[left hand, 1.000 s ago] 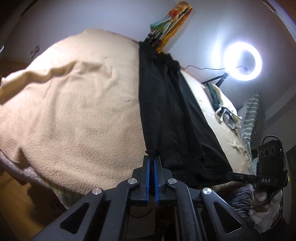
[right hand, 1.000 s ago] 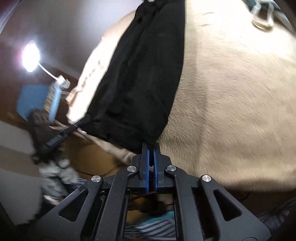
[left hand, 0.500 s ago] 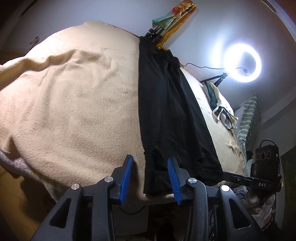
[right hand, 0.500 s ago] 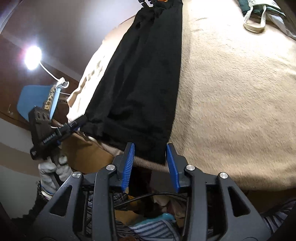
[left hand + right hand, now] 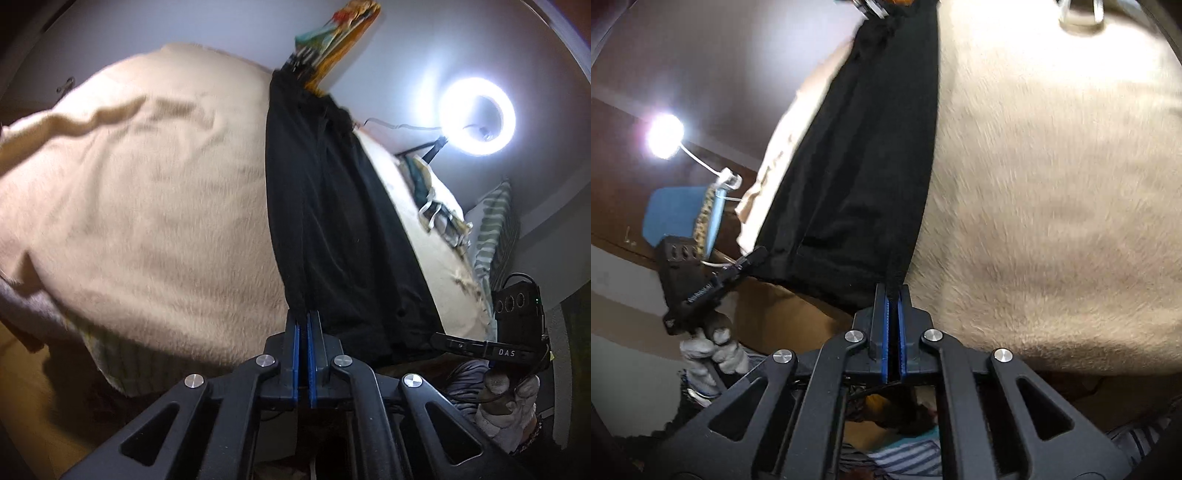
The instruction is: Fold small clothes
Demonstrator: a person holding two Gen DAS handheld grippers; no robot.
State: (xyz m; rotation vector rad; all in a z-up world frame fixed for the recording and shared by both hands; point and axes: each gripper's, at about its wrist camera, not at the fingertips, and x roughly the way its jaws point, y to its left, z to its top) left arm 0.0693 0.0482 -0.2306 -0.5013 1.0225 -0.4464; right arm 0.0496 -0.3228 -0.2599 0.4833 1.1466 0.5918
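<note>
— Garment status?
— Black garment (image 5: 332, 221) lies in a long strip on the beige blanket (image 5: 147, 221); cross-folds remain.
— Grippers?
— Left hand-held gripper (image 5: 303, 321) and right hand-held gripper (image 5: 894, 295), jaws just closed, each clamp a near-hem corner.

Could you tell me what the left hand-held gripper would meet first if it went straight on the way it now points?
The left hand-held gripper is already shut on the near corner of the black garment; going straight on, it would probably push along that cloth, against the beige blanket beneath. Depth is hard to judge.
</note>
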